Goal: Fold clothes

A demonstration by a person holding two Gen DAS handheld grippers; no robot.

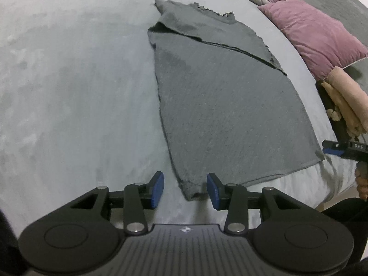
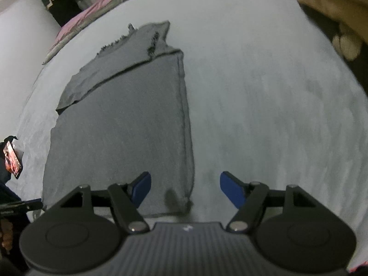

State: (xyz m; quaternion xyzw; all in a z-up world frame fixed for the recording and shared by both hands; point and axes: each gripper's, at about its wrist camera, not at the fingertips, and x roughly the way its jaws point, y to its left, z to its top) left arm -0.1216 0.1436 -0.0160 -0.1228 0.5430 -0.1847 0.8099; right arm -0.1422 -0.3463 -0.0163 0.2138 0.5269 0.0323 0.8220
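Left claw (image 1: 185, 189): wide open, empty, at shirt (image 1: 220, 96) corner.
Right claw (image 2: 185, 189): wide open, empty.
Shirt: partly folded on bed (image 1: 69, 80).

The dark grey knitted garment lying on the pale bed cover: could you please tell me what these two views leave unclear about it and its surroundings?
- Dark grey knitted garment: its underside and inner layers are hidden by its own fold in both views.
- Lit phone screen, right wrist view: too small to read, cut by the left edge.
- Beige folded cloth, left wrist view: cut off at the right edge.
- Purple cushion: its far end runs out of frame.
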